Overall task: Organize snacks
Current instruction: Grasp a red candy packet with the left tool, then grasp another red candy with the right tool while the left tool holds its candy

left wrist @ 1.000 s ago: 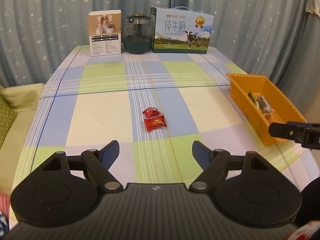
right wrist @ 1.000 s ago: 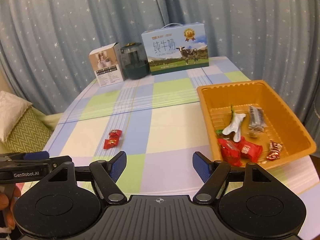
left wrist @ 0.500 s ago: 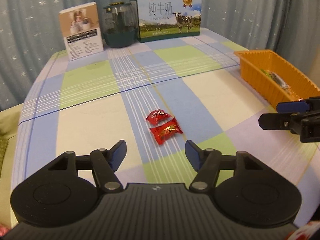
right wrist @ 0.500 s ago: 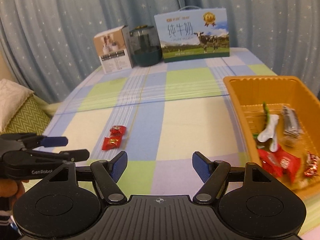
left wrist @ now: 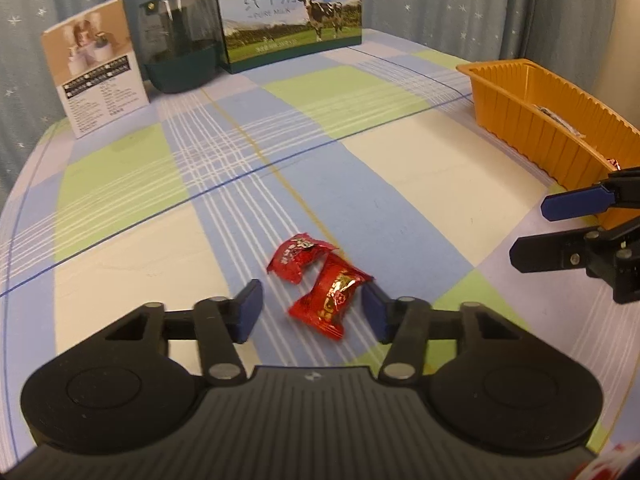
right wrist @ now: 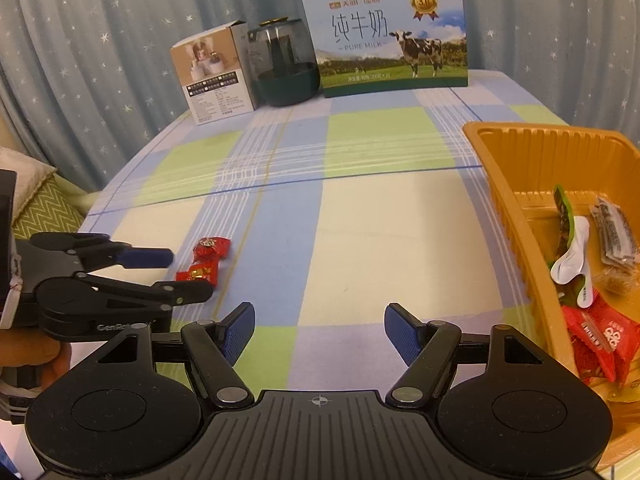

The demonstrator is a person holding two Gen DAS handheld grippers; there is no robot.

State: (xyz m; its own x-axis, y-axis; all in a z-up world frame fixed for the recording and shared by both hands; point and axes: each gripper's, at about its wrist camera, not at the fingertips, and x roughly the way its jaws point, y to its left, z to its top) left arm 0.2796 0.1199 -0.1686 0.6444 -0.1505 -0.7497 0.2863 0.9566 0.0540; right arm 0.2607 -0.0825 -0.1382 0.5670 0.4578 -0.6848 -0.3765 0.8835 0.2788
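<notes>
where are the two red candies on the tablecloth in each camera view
Left wrist: two red candies lie low in the centre, the nearer one between the left claw's fingers.
Right wrist: the candies lie at the left, just past the left claw.
Shared landmark: milk box at the table's far end.

Dim, warm indoor light, colours muted with a bluish cast. Soft shadows under the red candy wrappers (left wrist: 322,280). Faint glare on the milk carton (right wrist: 386,40). Strong fisheye bending at desk (left wrist: 380,168) edges, dark vignette corners. Slight blur and grain in both views.
</notes>
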